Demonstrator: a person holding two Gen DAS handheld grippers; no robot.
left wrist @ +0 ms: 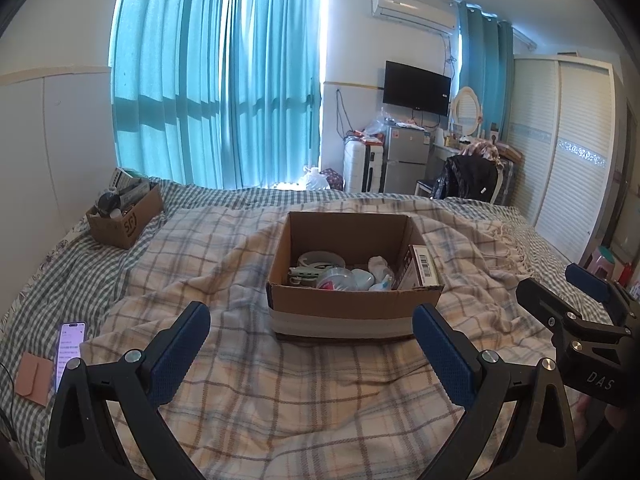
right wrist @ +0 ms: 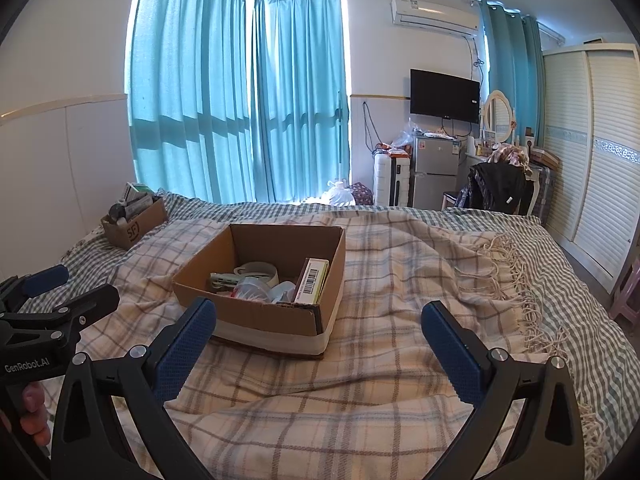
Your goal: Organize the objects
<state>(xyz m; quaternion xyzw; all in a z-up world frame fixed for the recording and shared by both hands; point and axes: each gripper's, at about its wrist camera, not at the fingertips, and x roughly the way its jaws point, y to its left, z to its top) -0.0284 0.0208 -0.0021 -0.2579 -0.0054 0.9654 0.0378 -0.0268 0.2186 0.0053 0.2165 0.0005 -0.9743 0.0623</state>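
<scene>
An open cardboard box (left wrist: pixel 352 304) with a white band sits on the plaid blanket in the middle of the bed; it also shows in the right wrist view (right wrist: pixel 256 316). Inside lie a tape roll (left wrist: pixel 320 259), a barcoded carton (left wrist: pixel 420 272), a white sock (left wrist: pixel 378 264) and small plastic items. My left gripper (left wrist: pixel 312 336) is open and empty, just short of the box. My right gripper (right wrist: pixel 320 336) is open and empty, to the right of the box's near corner. Each gripper shows at the edge of the other's view.
A second cardboard box (left wrist: pixel 124 216) full of items stands at the bed's far left. A phone (left wrist: pixel 70 346) and a brown wallet (left wrist: pixel 34 376) lie at the near left. The blanket's fringe (right wrist: pixel 520 280) runs along the right. A fridge, chair and wardrobe stand beyond the bed.
</scene>
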